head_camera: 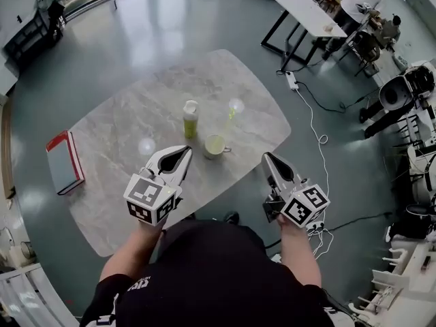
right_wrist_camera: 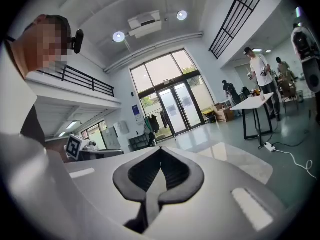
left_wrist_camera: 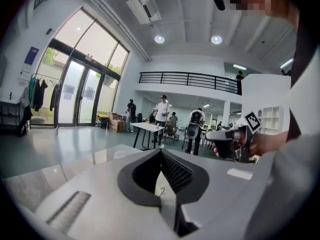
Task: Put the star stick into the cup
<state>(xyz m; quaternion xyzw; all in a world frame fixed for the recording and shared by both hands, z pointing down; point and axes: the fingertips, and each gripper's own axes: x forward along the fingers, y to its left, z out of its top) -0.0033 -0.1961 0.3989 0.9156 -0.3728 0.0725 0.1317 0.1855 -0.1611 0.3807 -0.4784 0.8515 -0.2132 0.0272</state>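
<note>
Grey marble surface (head_camera: 122, 128) stands on a glossy floor (head_camera: 170, 19). Left gripper (head_camera: 185, 150) and right gripper (head_camera: 267, 157) hover at its near side, both with jaws together on nothing. Cup (head_camera: 214, 146) sits between their tips, nearer the left gripper. Star stick (head_camera: 230, 118) appears to lean out of the cup, away from both. Bottle (head_camera: 190, 119) stands beyond.

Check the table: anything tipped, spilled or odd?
Nothing stands out on the table: the bottle and cup stand upright, no spill shows. A red-edged book lies off its left edge, apparently on the floor.
</note>
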